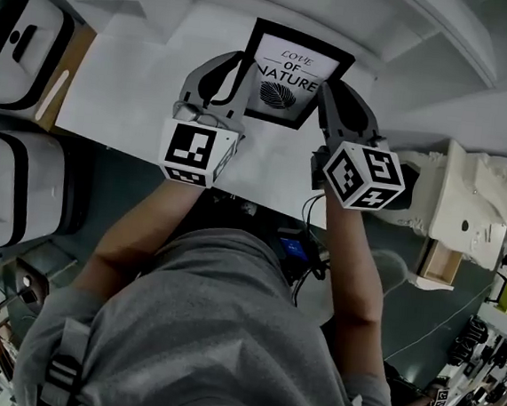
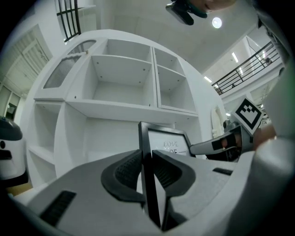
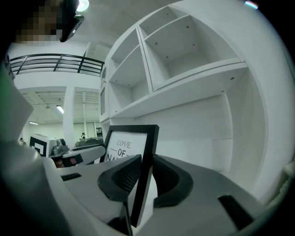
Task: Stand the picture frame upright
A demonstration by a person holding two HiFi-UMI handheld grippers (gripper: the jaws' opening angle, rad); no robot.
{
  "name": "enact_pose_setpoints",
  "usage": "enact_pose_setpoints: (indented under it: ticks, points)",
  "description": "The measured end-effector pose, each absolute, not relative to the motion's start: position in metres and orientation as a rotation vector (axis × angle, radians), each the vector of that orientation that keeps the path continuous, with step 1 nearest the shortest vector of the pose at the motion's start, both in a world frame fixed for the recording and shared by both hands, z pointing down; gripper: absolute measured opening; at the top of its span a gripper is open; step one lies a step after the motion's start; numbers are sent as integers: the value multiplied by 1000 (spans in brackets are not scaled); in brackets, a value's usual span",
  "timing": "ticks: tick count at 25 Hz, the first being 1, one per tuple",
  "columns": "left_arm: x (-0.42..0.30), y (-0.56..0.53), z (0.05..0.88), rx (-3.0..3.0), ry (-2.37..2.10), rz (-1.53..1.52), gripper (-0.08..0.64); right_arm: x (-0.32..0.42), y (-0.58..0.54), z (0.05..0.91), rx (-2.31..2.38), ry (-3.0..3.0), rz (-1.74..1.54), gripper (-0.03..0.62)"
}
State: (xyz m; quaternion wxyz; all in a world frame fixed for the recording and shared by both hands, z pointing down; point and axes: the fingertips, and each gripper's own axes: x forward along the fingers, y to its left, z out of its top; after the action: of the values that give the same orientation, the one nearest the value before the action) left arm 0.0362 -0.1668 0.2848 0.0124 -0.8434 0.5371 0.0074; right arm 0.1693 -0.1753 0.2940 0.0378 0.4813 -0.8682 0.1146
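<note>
The person's left forearm [image 1: 135, 231] and right forearm [image 1: 352, 261] stretch forward, side by side. The left gripper [image 1: 217, 71] is clamped on the left edge of the picture frame [image 1: 289, 67], the right gripper [image 1: 338, 97] on its right edge. Both grippers point roughly level, their marker cubes [image 1: 194, 152] facing the head.

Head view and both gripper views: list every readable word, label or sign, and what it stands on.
"LOVE OF NATURE": on the print inside the picture frame; both gripper views show only part of it.
Marker cubes: black-and-white coded squares, no words.
Everything else: too small or blurred to read.
</note>
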Motion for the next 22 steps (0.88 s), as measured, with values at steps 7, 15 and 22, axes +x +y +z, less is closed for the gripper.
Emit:
enact_pose_setpoints:
  ticks: [7, 15, 22]
  points:
    - [30, -167, 248, -2533, 1690, 94, 72, 164, -177, 247, 1457, -2748, 205, 86]
    - [28, -160, 210, -2444, 1715, 167, 72, 162, -173, 212, 1409, -2835, 123, 86]
    - [24, -147, 179, -2393, 1725, 236, 72, 159, -165, 178, 1369, -2897, 28, 86]
